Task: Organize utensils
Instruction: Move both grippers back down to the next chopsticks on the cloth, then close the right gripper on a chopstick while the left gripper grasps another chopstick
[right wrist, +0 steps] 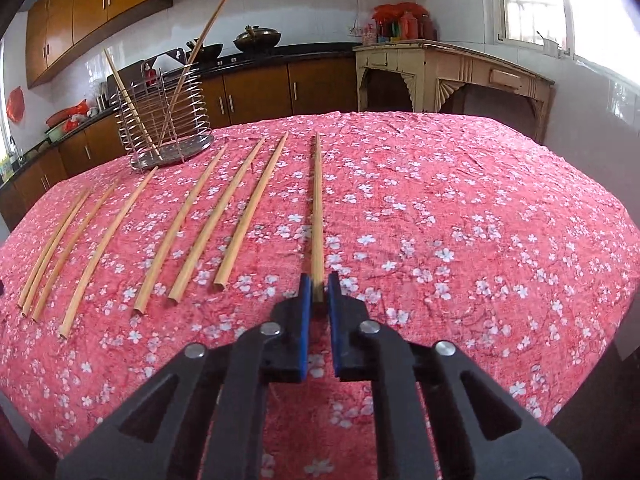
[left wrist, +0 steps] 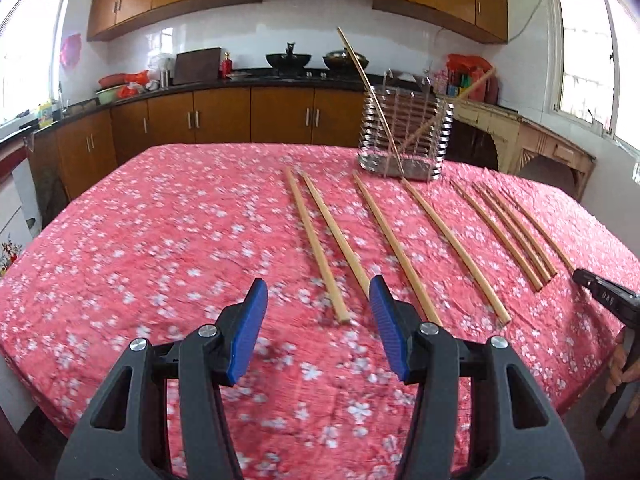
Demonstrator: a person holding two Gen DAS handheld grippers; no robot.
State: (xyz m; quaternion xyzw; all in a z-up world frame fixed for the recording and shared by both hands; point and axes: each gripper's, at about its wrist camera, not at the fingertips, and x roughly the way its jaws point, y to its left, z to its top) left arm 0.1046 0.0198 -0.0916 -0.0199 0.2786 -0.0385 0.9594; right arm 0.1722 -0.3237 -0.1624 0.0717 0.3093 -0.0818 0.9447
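Blue rubber pads line the right gripper (right wrist: 319, 290), and they are drawn narrow around the near end of one bamboo chopstick (right wrist: 317, 208), which runs straight ahead from the tool across the red floral tablecloth (right wrist: 460, 220). Whether the pads already bite the stick or only flank it is hard to say from the right wrist view; the gap looks all but gone. A good grip here would sit a little further up the stick than the very tip, so the far end does not droop or swing when lifted.

Ahead and to the left of this gripper lie the other loose chopsticks (right wrist: 236, 216) in a rough fan, apart from the gripped one. Further ahead and left stands the wire utensil holder (right wrist: 164, 120), with two chopsticks already leaning inside it. The lift should be clean and upward, then the stick tilted thin end down to pass the holder's rim.

The left gripper (left wrist: 318, 300) hangs wide apart and holds nothing, just above the cloth, with the near ends of two chopsticks (left wrist: 316, 248) between and beyond its pads. It should keep clear of the holder until the right one has dropped its stick.
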